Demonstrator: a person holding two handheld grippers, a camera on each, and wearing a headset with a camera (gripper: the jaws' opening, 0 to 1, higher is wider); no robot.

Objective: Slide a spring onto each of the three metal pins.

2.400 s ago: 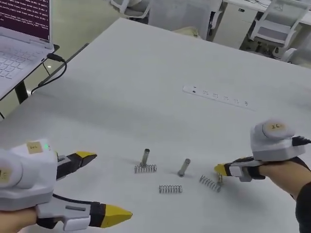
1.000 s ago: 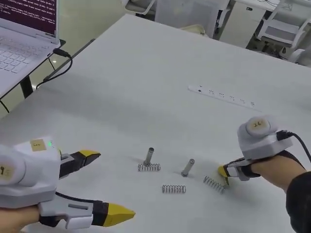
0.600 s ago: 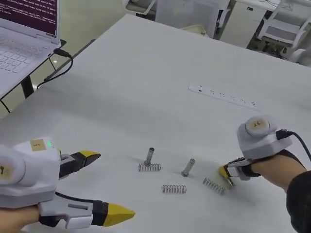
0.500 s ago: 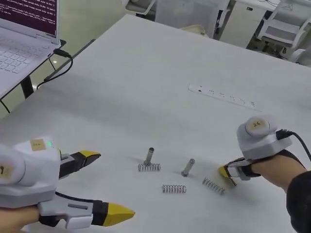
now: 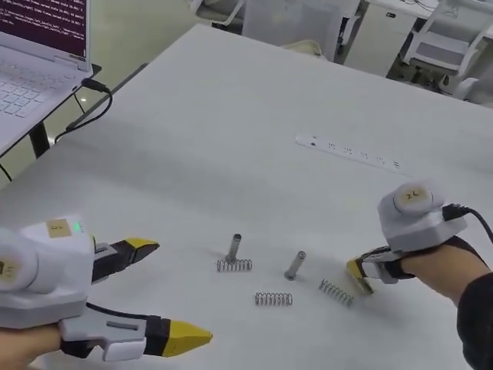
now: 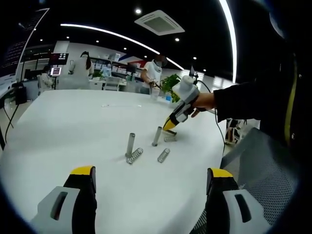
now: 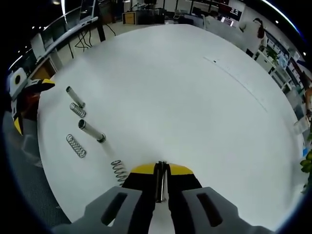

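Metal pin [image 7: 160, 181] pinched in R claw [image 5: 359, 275], tipped down by spring [image 5: 336, 292] | L claw [image 5: 173, 290] spread

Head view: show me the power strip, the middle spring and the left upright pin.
power strip [image 5: 348, 153], head view, top face middle
middle spring [image 5: 273, 298], head view, centre coils
left upright pin [image 5: 233, 247], head view, mid-shaft

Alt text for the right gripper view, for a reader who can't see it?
The right gripper, jaws shut on a thin metal pin, points across a white table. To its left stand a nearer pin and a farther pin, with three loose springs lying near them; the left gripper shows at the left edge.
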